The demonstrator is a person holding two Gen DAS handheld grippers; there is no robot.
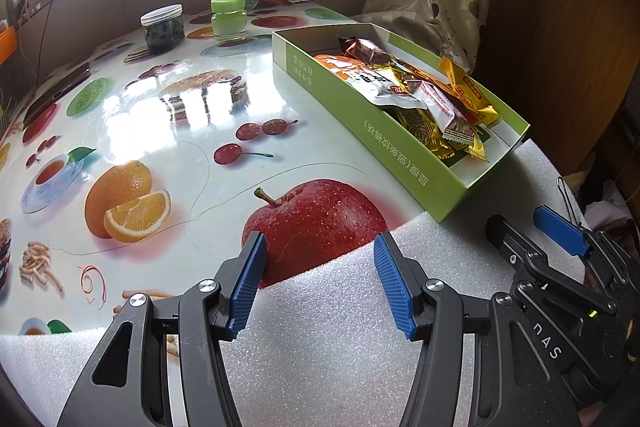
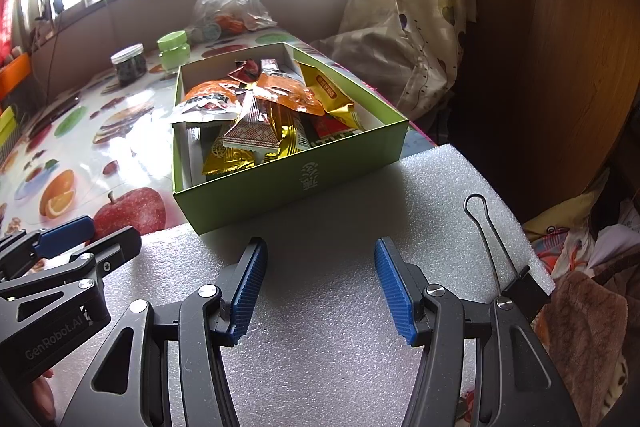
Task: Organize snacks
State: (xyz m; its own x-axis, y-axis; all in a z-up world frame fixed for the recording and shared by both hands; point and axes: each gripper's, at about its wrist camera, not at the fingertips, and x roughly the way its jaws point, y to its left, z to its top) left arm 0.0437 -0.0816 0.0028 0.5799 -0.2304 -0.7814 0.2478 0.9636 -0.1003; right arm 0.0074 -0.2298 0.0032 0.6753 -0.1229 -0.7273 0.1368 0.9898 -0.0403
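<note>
The shallow green cardboard box [image 2: 288, 183] filled with foil and plastic snack packets [image 2: 264, 115] is sitting on the fruit-printed glossy bench [image 1: 160, 131], its near short wall resting on the edge of a white foam sheet [image 2: 320, 307]. Seen from the right hand-held gripper [image 2: 320, 285], the box is lying dead ahead at twelve o'clock, near but not touching, and its long axis is running straight away toward twelve, so the short end is facing the blue pads. Seen from the left hand-held gripper [image 1: 320, 281], the same box [image 1: 400, 143] is lying off at about one to two o'clock, with its long side slanting away toward eleven. I judge the right one to be the nearer and better lined up for reaching into the box.

Both hand-held grippers are hovering over the foam with their blue ribbed pads standing apart and nothing between them. The right one is also showing in the left view at three o'clock [image 1: 532, 227], just beside its partner.

The packets are lying heaped and crossing one another, a white-and-red patterned bar [image 2: 252, 135] on top near the front. No loose snack is showing on the bench outside the box, so sorting probably means working within the heap.

A black wire-handled binder clip [image 2: 524, 283] is sitting at the foam's right edge.
</note>
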